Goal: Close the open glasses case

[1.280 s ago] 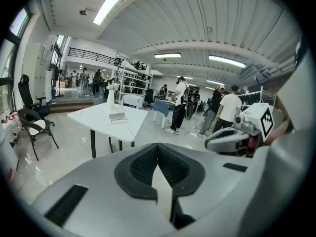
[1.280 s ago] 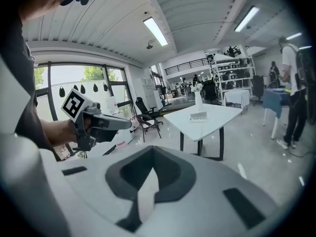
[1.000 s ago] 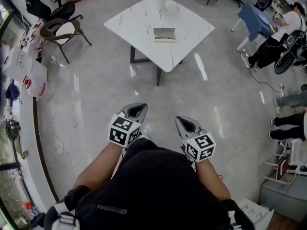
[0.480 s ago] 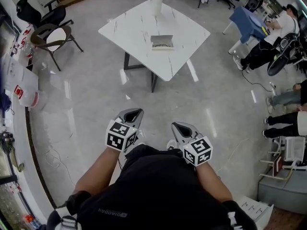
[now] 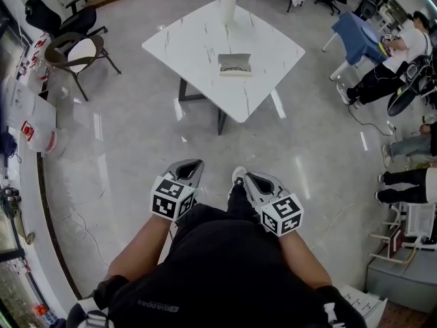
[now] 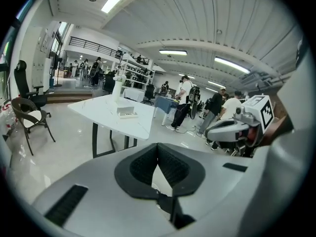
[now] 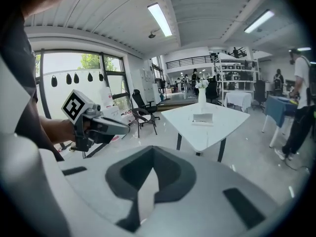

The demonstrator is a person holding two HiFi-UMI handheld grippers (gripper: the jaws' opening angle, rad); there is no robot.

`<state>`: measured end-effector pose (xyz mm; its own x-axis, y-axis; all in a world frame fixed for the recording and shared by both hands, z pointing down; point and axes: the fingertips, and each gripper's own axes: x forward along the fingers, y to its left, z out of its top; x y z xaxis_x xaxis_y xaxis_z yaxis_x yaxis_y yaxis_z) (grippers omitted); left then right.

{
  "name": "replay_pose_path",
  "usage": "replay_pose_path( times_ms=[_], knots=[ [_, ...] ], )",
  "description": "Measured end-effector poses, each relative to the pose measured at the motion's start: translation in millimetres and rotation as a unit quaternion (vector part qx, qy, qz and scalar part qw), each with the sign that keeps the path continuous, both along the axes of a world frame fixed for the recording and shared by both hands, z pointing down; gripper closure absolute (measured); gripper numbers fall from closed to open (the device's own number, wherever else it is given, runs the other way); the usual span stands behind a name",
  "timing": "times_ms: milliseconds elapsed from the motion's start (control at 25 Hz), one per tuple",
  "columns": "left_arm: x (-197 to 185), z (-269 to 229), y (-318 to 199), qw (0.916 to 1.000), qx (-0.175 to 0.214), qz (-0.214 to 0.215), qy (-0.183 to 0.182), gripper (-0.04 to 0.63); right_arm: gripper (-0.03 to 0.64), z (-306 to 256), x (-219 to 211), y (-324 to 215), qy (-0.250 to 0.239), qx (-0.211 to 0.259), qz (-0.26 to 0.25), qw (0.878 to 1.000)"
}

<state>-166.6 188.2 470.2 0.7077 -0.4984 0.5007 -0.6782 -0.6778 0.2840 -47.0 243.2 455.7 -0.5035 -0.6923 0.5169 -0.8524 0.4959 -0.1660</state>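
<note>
Progress stands at nil — the glasses case (image 5: 234,64) sits open on the white table (image 5: 198,33), lid up, just short of the vase (image 5: 229,2) at the far corner; it lies well apart from both tools. Left gripper (image 5: 193,164) and right gripper (image 5: 250,177) hang at the person's waist, each with its jaws brought together tip to tip and nothing between them. Everything is left to do, I'd say — cross the floor, reach the case, then swing the lid down until it shuts.
</note>
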Motion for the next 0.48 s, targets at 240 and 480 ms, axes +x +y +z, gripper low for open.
replay_pose_path(
  times_ms=[240,480],
  knots=[
    [22.9,8.8,-33.7,0.9998,0.006,0.010,-0.017,0.592,0.615,12.1,18.9,-41.7,-0.022,0.001,0.005,1.000],
    [57.3,12.0,-81.9,0.9996,0.009,0.000,-0.028,0.591,0.615,17.8,50.0,-98.8,-0.042,0.007,-0.006,0.999]
  ],
)
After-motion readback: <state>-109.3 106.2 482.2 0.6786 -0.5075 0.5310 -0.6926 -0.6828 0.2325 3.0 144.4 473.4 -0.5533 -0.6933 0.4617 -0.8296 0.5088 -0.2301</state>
